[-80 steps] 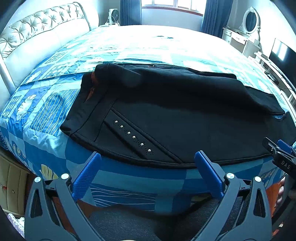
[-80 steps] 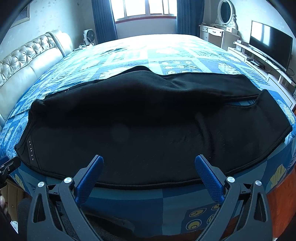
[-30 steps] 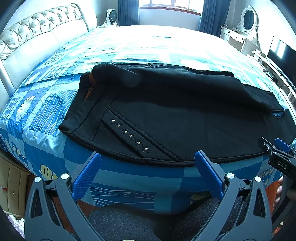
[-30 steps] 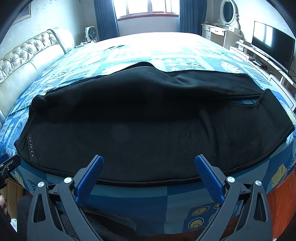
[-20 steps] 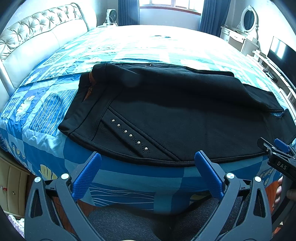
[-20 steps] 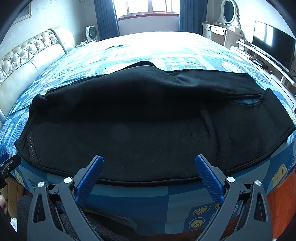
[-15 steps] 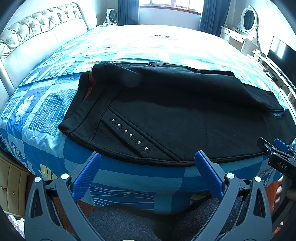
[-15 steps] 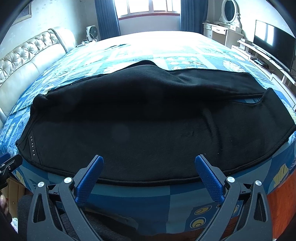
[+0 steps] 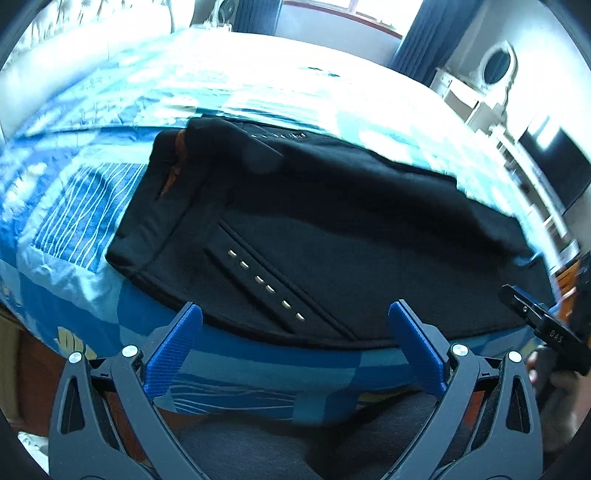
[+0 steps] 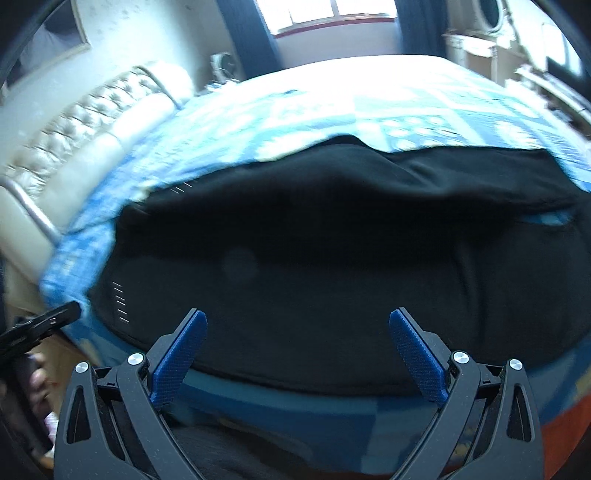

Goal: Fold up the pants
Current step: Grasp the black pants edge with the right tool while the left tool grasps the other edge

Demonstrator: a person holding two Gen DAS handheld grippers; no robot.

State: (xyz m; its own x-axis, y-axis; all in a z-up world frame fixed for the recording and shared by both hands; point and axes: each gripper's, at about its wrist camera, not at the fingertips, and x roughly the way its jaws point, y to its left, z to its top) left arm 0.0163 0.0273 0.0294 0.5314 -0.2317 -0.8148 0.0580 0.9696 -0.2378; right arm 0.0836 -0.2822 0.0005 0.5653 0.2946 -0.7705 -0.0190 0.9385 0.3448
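Black pants point(image 9: 332, 229) are laid flat across the near part of a bed point(image 9: 258, 85) covered by a blue patterned quilt point(image 9: 81, 206). In the left wrist view the waistband point(image 9: 147, 229) is seen at the left, with an orange lining point(image 9: 173, 166) showing inside it, and a slanted row of metal studs point(image 9: 264, 284) is set along a pocket seam. The legs are stretched to the right, the far leg lying partly over the near one. The near hem of the pants runs along the bed's front edge.

The left gripper point(image 9: 295, 343) is held just before that edge, above the quilt's overhang; its jaws are spread wide and nothing is held between them. The right gripper point(image 10: 297, 350) is held likewise in front of the pants' middle, its jaws also wide apart and empty, with the blue pads point(image 10: 181, 354) seen over the black cloth's near edge. Whether the cloth is touched cannot be told.

In the right wrist view, which is blurred, a padded headboard point(image 10: 85, 129) is seen at the left and a window point(image 10: 325, 14) with dark curtains at the far end. A mirror point(image 9: 496, 68) and a television point(image 9: 557, 166) are seen at the right in the left wrist view.
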